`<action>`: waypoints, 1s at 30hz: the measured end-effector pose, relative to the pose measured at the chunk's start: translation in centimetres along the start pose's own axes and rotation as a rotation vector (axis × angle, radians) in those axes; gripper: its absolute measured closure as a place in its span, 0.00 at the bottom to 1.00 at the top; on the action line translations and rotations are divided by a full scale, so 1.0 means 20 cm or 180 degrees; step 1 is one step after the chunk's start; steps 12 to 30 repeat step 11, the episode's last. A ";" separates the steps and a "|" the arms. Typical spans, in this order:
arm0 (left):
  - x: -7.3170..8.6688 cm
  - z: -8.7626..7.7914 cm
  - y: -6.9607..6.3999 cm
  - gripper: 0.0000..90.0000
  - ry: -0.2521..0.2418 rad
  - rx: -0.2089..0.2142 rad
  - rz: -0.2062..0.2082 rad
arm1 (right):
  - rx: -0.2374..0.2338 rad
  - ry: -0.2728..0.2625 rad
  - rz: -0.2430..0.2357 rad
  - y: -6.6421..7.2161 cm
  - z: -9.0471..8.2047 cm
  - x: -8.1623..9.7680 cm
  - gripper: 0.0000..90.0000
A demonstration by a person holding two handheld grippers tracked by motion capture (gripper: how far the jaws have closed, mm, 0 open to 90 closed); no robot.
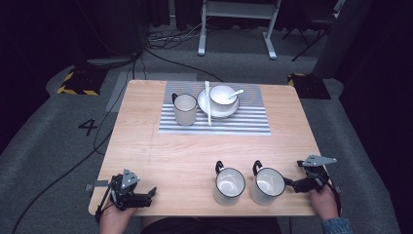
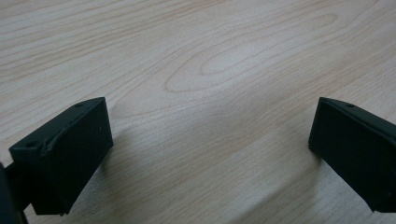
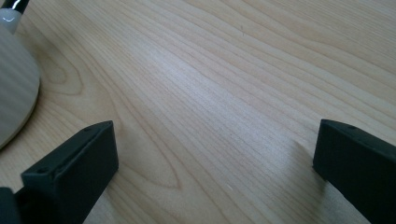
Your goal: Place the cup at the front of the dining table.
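A: Where's the right gripper (image 1: 290, 184)?
B: Just right of the near mug (image 1: 267, 185), jaws wide apart, holding nothing.
A: And the left gripper (image 1: 152, 193)?
B: Well left of that mug, also spread wide.

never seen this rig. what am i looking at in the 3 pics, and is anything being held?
No robot arm here: a person at a table holds a two-jaw tool in each hand.

The high view looks down from above the person's side. The left tongs are at the near left corner, the right tongs at the near right, beside a mug.

The other two pictures come from cameras riding on the tongs, looking along their black jaws. Left tongs: jaws wide apart over bare wood. Right tongs: the same, with a mug's side at the left edge.

On the table: two near mugs, and a striped mat farther off with a third mug, a plate, a bowl with a spoon, and chopsticks.

Nothing is held.
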State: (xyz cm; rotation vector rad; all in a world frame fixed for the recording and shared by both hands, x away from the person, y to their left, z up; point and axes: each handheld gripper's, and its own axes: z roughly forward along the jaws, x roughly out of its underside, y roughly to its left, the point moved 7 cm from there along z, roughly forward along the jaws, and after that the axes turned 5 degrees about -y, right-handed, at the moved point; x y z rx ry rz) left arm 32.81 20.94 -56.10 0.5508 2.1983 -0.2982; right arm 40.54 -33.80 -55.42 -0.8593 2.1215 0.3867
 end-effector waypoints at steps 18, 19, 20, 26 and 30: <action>-0.01 0.01 -0.01 0.00 -0.0007 -0.0014 -0.0010 | 0.0002 0.0002 -0.0006 0.00 0.00 0.00 0.00; -0.01 0.01 -0.01 0.00 -0.0007 -0.0014 -0.0010 | 0.0002 0.0002 -0.0006 0.00 0.00 0.00 0.00; -0.01 0.01 -0.01 0.00 -0.0007 -0.0014 -0.0010 | 0.0002 0.0002 -0.0006 0.00 0.00 0.00 0.00; -0.01 0.01 -0.01 0.00 -0.0007 -0.0014 -0.0010 | 0.0002 0.0002 -0.0006 0.00 0.00 0.00 0.00; -0.01 0.01 -0.01 0.00 -0.0007 -0.0014 -0.0010 | 0.0002 0.0002 -0.0006 0.00 0.00 0.00 0.00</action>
